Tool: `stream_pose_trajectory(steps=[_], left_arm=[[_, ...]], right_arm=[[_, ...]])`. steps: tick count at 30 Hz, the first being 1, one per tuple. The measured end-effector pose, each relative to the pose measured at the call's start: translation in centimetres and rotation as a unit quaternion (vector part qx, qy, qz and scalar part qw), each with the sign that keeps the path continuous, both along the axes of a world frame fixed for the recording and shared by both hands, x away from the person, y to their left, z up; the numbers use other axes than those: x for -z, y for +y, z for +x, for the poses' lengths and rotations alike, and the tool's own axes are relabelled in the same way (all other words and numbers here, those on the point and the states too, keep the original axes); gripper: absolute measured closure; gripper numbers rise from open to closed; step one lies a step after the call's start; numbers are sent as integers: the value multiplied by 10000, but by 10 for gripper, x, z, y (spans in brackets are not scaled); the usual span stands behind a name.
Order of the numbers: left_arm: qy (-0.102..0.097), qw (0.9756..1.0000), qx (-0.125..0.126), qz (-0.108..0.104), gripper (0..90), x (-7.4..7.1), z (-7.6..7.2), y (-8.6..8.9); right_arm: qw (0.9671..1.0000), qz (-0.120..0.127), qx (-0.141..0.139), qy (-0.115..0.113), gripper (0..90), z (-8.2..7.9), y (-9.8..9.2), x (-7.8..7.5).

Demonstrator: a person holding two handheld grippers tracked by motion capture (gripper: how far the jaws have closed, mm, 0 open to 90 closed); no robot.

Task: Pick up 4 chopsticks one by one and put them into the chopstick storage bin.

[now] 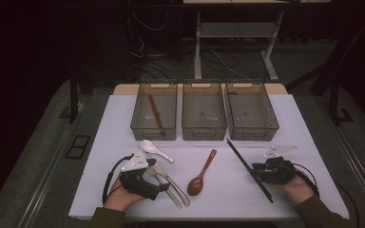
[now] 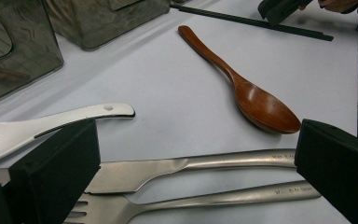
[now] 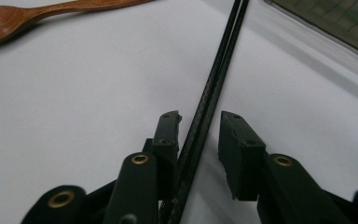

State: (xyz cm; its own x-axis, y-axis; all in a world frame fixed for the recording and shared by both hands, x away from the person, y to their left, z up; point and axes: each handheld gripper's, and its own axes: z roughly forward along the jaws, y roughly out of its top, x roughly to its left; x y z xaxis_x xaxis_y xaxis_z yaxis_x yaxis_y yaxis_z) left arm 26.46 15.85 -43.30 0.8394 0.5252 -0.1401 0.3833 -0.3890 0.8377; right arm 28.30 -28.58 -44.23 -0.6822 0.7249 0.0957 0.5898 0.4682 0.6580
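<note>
Black chopsticks lie on the white bench at the near right, between the jaws of my right hand-held gripper; one pad touches them, the other not yet. Only the red chopsticks are in the far left bin. My left hand-held gripper stands spread over the knife and fork. I judge most sorting remains.

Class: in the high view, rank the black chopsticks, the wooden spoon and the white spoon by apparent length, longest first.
1. black chopsticks
2. wooden spoon
3. white spoon
</note>
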Motion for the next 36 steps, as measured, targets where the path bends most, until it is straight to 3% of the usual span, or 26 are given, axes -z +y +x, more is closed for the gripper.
stream_pose_trajectory(steps=[23, 36], left_arm=[[11, 10000, 3, -18, 0, 0, 0, 0], [9, 10000, 14, -23, 0, 0, 0, 0]], right_arm=[[9993, -306, -186, -59, 762, -2, 7, 2], [9978, -293, -597, 29, 783, -7, 12, 0]])
